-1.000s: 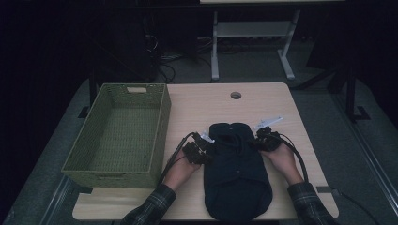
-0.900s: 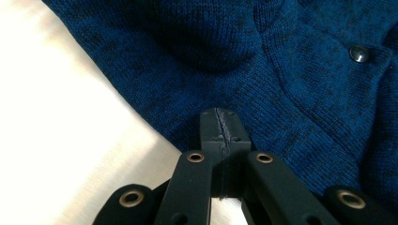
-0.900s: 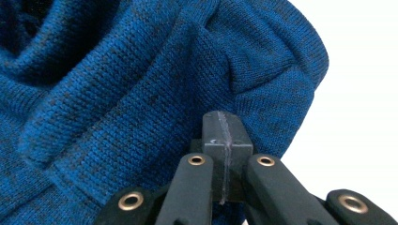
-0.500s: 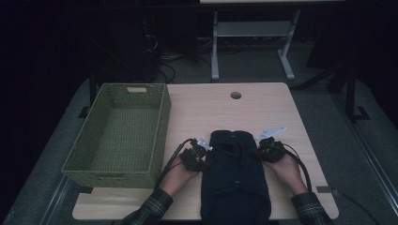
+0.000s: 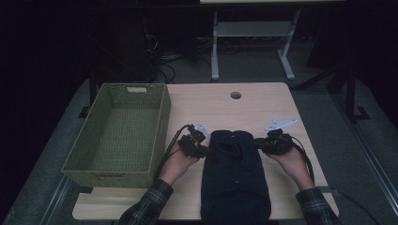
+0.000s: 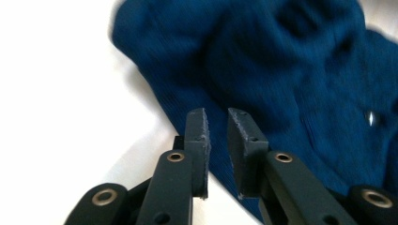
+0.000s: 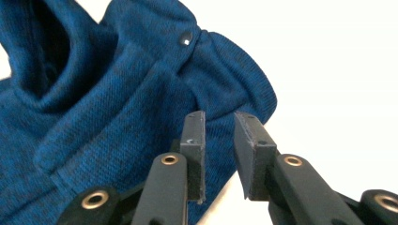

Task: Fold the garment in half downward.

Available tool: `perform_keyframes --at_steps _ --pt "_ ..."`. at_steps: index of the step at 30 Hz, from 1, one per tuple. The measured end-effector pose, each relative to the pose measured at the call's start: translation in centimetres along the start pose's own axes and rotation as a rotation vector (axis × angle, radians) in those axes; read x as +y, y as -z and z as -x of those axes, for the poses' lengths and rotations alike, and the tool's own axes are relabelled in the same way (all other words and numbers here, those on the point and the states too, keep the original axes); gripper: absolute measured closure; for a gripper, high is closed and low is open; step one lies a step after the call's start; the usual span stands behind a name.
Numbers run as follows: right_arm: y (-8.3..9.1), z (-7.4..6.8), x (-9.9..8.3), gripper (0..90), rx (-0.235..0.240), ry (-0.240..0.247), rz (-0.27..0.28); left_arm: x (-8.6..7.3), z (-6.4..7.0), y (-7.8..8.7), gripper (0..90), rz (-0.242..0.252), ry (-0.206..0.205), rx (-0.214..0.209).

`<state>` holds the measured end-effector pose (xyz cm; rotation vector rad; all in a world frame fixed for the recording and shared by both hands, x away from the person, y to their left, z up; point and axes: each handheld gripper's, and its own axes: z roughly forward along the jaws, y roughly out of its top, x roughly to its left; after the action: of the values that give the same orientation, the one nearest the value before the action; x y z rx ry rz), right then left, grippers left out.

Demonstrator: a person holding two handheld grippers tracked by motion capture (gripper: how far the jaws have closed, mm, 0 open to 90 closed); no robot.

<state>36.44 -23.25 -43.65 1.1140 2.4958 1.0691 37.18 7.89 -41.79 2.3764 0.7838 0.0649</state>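
A dark blue knit garment [image 5: 234, 173] lies folded at the table's front middle, its lower end over the front edge. My left gripper [image 5: 199, 149] rests at its upper left corner and my right gripper [image 5: 263, 144] at its upper right corner. In the left gripper view the jaws of the left gripper [image 6: 217, 123] stand slightly apart, just above the garment's [image 6: 281, 70] edge, with nothing between them. In the right gripper view the right gripper [image 7: 219, 125] is also narrowly open over the garment [image 7: 94, 93], near a dark button [image 7: 185, 38].
A green woven basket [image 5: 162, 126] stands with nothing in it on the left of the wooden table [image 5: 234, 110]. A round cable hole [image 5: 235, 95] sits near the far edge. Beyond the table is a desk frame on the dark floor.
The garment and both grippers have shifted toward the table's front edge since a second ago. In the last half second they have barely moved.
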Motion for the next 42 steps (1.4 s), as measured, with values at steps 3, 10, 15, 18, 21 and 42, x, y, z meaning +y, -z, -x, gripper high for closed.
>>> perform_keyframes --at_steps 3,10,15,18,21,42 --pt "0.0 0.3 0.3 68.0 0.000 0.003 0.000 0.9 -0.7 0.0 74.2 0.015 0.013 0.009" --pt "0.2 1.2 1.6 63.3 0.000 -0.002 0.019 2.8 -2.5 -0.1 66.2 0.027 0.020 0.048" --pt "0.0 1.7 2.5 60.2 -0.002 -0.010 0.025 4.0 -4.0 -1.2 57.9 0.021 0.039 0.075" --pt "-0.1 1.8 2.7 59.2 -0.007 -0.012 0.026 4.4 -4.5 -2.0 53.4 0.018 0.039 0.074" --pt "-0.3 1.9 2.6 58.8 -0.008 -0.013 0.024 4.5 -4.8 -2.8 50.1 0.007 0.035 0.077" --pt "-4.1 4.5 1.5 54.1 0.015 -0.078 0.011 3.4 -6.1 -5.7 43.4 -0.038 0.019 0.055"
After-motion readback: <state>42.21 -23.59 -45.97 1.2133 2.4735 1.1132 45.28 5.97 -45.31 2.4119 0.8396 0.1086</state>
